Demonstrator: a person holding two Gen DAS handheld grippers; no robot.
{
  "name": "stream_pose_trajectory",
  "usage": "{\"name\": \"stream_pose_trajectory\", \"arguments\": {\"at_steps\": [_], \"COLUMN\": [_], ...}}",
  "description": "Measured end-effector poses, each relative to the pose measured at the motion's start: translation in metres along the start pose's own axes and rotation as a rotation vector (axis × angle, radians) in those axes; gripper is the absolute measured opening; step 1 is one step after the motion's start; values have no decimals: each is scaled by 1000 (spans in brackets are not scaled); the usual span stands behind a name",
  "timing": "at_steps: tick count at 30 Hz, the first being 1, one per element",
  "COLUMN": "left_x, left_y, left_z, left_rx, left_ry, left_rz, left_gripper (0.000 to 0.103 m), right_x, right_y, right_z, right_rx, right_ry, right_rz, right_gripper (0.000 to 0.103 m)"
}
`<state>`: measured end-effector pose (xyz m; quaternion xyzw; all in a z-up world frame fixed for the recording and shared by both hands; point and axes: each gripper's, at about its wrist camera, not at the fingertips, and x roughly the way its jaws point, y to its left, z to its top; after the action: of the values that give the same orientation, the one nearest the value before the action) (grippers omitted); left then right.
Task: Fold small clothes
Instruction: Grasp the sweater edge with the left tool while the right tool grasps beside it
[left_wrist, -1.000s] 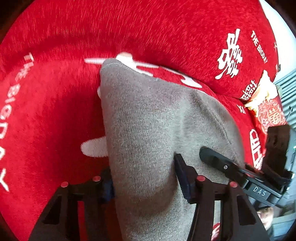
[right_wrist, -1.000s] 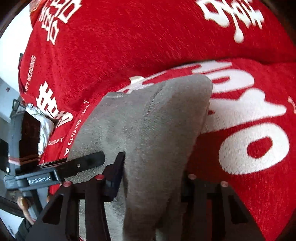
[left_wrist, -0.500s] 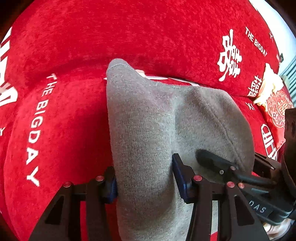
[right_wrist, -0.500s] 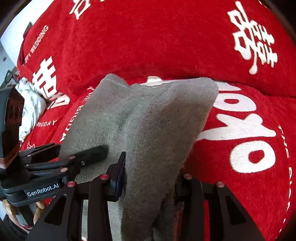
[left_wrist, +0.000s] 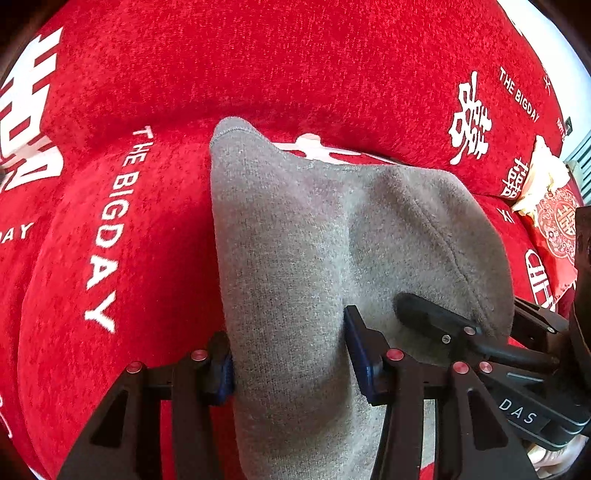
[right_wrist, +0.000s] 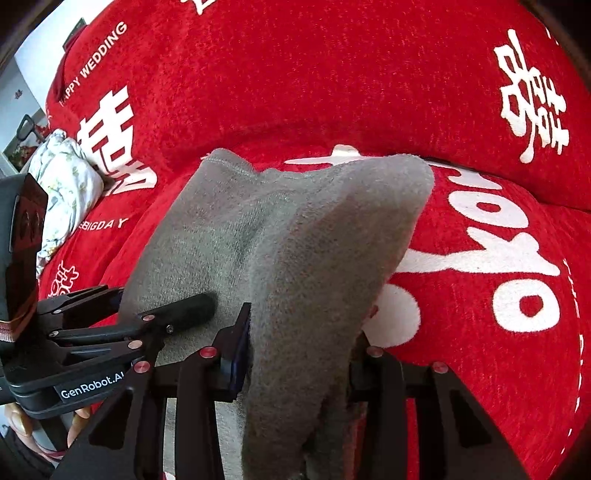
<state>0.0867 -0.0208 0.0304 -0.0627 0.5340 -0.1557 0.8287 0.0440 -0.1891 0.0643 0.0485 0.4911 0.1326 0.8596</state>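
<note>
— Both grippers have carried the grey garment (left_wrist: 317, 258) further across the red cover (left_wrist: 155, 266) since a second ago; the white "THE BIGDAY" lettering (left_wrist: 114, 221) now sits well off to the left of the left gripper (left_wrist: 288, 354), where before it was at the picture's edge.

— And the grip itself?

— Left gripper is clamped on a bunched fold of the garment, blue pads (left_wrist: 356, 350) pressing it from both sides. The right gripper (right_wrist: 303, 354) has just been closing a little, with the cloth between its jaws; it too is clamped on the garment.

— Where does the cloth run from there?

— Ahead of each gripper, draped forward and lifted off the cover. From the left gripper it stretches away to a hemmed corner straight ahead, and off to the right toward the other gripper, whose finger (left_wrist: 432, 314) lies against the cloth. In the right wrist view the same span runs left to the left gripper's finger (right_wrist: 184, 308).

— Anything else around?

— A pale floral bundle (right_wrist: 62, 184) far left of the right gripper, and a red patterned packet (left_wrist: 554, 236) far right of the left one. A bit of a hand (right_wrist: 22, 421) shows under the left gripper's body.
</note>
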Motion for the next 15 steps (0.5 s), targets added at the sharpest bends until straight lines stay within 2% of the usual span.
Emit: {"name": "stream_pose_trajectory", "arguments": {"at_steps": [15], "left_x": [-21], "left_y": [19], "left_z": [-28], "left_rx": [-21], "left_ry": [-6], "left_rz": [10], "left_gripper": [52], "right_x": [-3], "right_y": [34], "right_z": [-18], "right_rx": [-19], "right_ry": [8], "right_rz": [0], "right_gripper": [42]}}
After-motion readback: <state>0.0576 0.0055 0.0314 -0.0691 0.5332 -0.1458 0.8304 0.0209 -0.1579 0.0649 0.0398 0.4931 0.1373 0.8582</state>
